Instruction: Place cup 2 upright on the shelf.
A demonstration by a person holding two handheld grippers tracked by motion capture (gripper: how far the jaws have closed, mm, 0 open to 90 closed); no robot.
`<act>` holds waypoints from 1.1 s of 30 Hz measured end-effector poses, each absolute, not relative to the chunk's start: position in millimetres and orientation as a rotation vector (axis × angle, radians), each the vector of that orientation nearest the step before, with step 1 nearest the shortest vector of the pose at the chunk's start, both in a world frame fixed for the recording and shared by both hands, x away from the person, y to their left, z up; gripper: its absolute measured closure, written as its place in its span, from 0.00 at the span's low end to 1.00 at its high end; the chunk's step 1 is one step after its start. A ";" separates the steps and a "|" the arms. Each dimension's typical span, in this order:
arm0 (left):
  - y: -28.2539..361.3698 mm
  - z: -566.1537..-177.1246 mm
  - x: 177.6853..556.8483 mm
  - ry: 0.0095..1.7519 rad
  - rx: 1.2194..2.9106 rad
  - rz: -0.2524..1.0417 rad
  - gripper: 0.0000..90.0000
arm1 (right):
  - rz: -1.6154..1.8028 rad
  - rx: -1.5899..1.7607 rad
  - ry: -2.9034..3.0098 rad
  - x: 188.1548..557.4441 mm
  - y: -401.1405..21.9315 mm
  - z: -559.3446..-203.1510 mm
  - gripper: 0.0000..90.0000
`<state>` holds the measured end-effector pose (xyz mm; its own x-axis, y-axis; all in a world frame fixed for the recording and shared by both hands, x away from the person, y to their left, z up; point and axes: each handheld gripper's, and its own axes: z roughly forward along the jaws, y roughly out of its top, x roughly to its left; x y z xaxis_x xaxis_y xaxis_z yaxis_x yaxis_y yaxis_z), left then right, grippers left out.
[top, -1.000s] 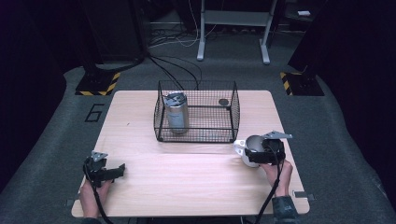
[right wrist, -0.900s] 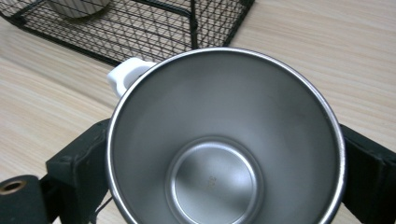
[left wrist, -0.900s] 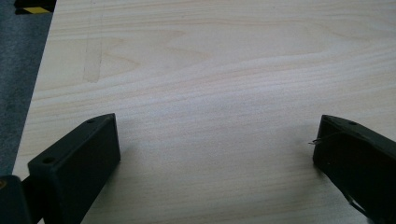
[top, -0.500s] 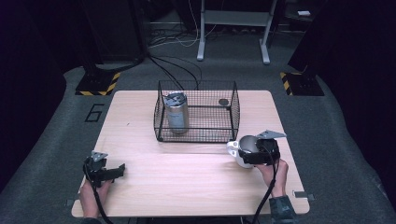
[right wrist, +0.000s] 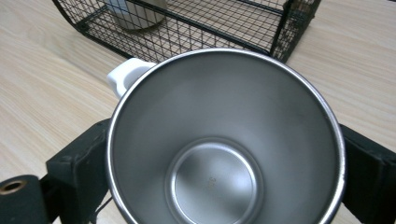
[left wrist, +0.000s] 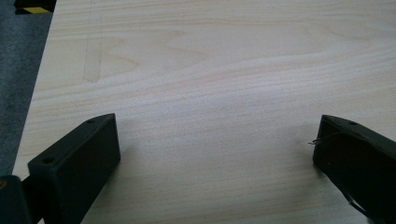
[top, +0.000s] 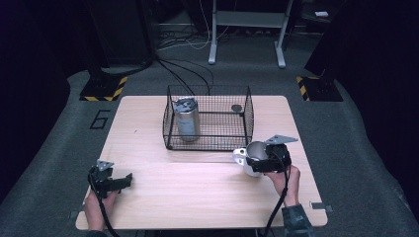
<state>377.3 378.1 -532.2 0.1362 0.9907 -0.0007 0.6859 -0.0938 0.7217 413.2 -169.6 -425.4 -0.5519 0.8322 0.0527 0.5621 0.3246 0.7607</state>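
Lab / recording studio setup, not a home. Pale wood table (top: 207,197) sits alone mid-frame on grey carpet floor (top: 59,148). Dark all round; black curtains or panels at upper left & right edges. Hazard-striped yellow/black floor plates (top: 104,89) at upper left & upper right of frame, prob. bases of stands. Cables (top: 185,74) run across floor from top centre toward table. Grey metal frame legs (top: 247,29) at top centre, like a bench or rig. Number "6" (top: 100,119) marked on floor left of table, suggests numbered station. Small brackets at table's lower corners.
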 end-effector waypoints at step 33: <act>378.1 -532.3 377.5 1.607 1.843 0.684 0.01 | 1.142 1.079 2.314 430.4 -132.7 -367.8 0.07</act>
